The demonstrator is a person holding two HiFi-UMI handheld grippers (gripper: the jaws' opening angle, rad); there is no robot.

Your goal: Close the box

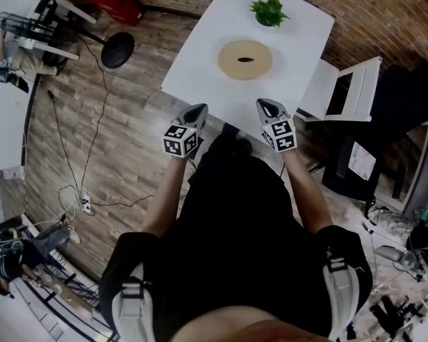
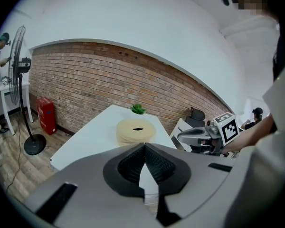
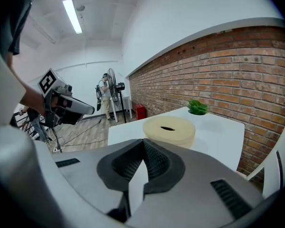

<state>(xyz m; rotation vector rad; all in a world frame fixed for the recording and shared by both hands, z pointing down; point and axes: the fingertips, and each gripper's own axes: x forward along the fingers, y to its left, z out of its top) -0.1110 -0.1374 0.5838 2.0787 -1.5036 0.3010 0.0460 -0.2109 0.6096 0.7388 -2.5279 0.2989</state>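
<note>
— Where is the box?
— The round tan box (image 1: 245, 59) sits near the middle of the white worktop (image 1: 200, 55), with a dark oval slot showing in its top. A small green plant (image 1: 269, 11) stands just beyond it, towards the brick wall.
— And the tongs?
— The left tongs (image 1: 198, 110) and the right tongs (image 1: 266, 106) are held side by side at the near edge of the worktop. Both point towards the box and are well apart from it.
— Are they gripping anything?
— No. In each gripper view the ribbed pads are pressed together at the tip, closed on themselves.
— What else is around?
— A white chair (image 1: 349, 84) is at the worktop's right side. A standing fan (image 1: 118, 48) is on the wooden floor (image 1: 71, 134) to the left.
</note>
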